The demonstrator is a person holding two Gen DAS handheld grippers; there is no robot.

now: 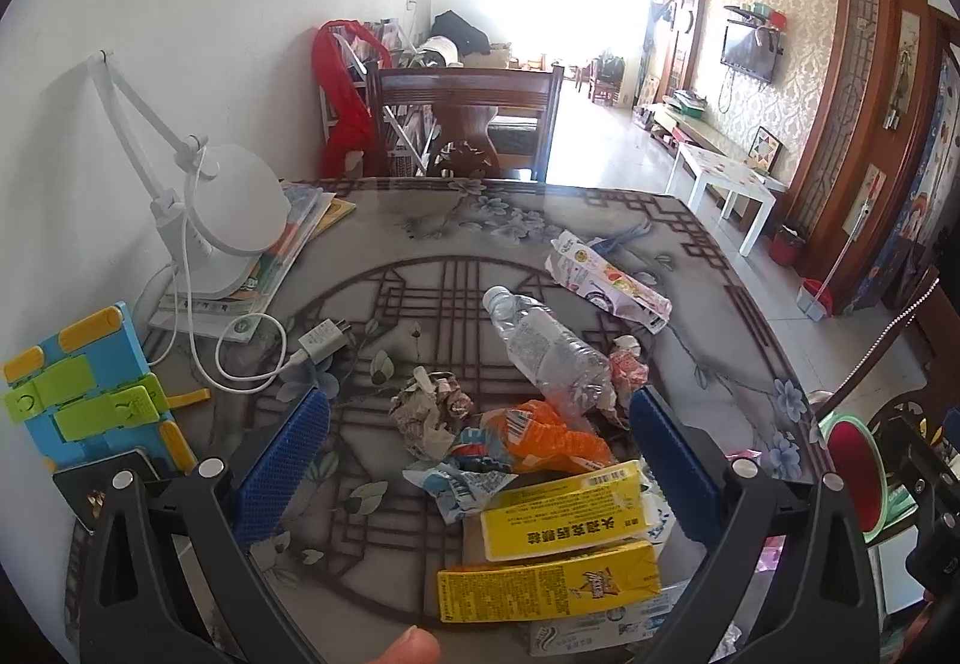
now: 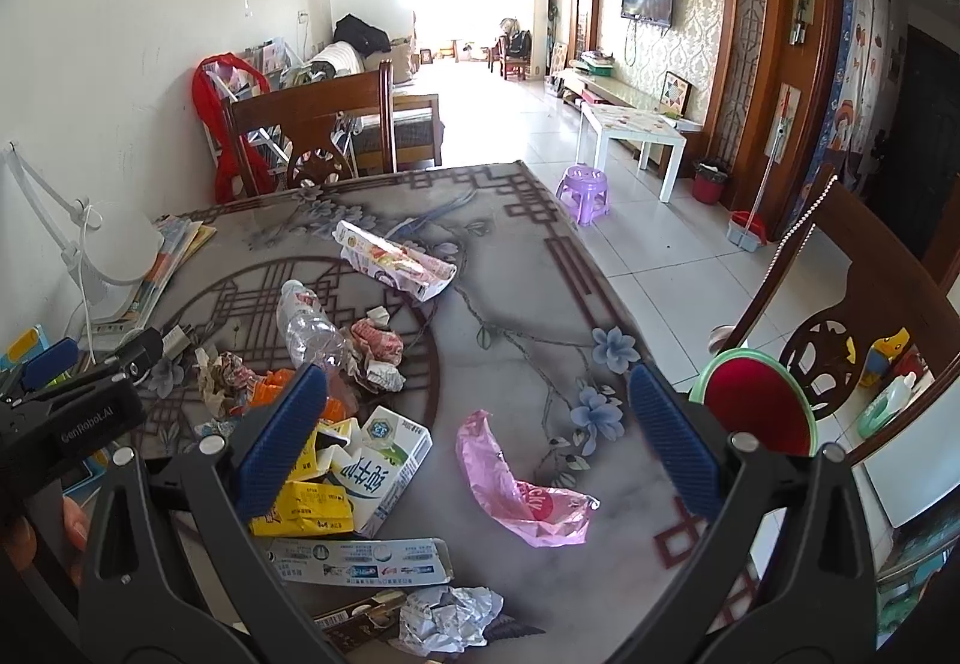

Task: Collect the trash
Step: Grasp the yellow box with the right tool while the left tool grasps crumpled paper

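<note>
Trash lies scattered mid-table and toward the near edge: crushed clear plastic bottle [image 1: 543, 349], orange wrapper [image 1: 540, 436], crumpled paper wad [image 1: 423, 412], two yellow cartons [image 1: 558, 544], flattened pink-and-white carton [image 2: 393, 259] farther back, pink plastic bag [image 2: 522, 490] alone to the right. Left gripper [image 1: 480, 460]: fingers spread wide, holding nothing, above the wrapper. Right gripper [image 2: 474, 436]: fingers spread wide, empty, above the bag. Patterned table [image 2: 510, 304]; white desk lamp [image 1: 228, 220] at the left; red bin [image 2: 759, 409] beside the right edge.

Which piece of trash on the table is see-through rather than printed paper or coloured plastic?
The crushed clear plastic bottle, lying on its side mid-table with its white cap pointing away. The cartons, wrappers and pink bag around it are all opaque or coloured.
</note>
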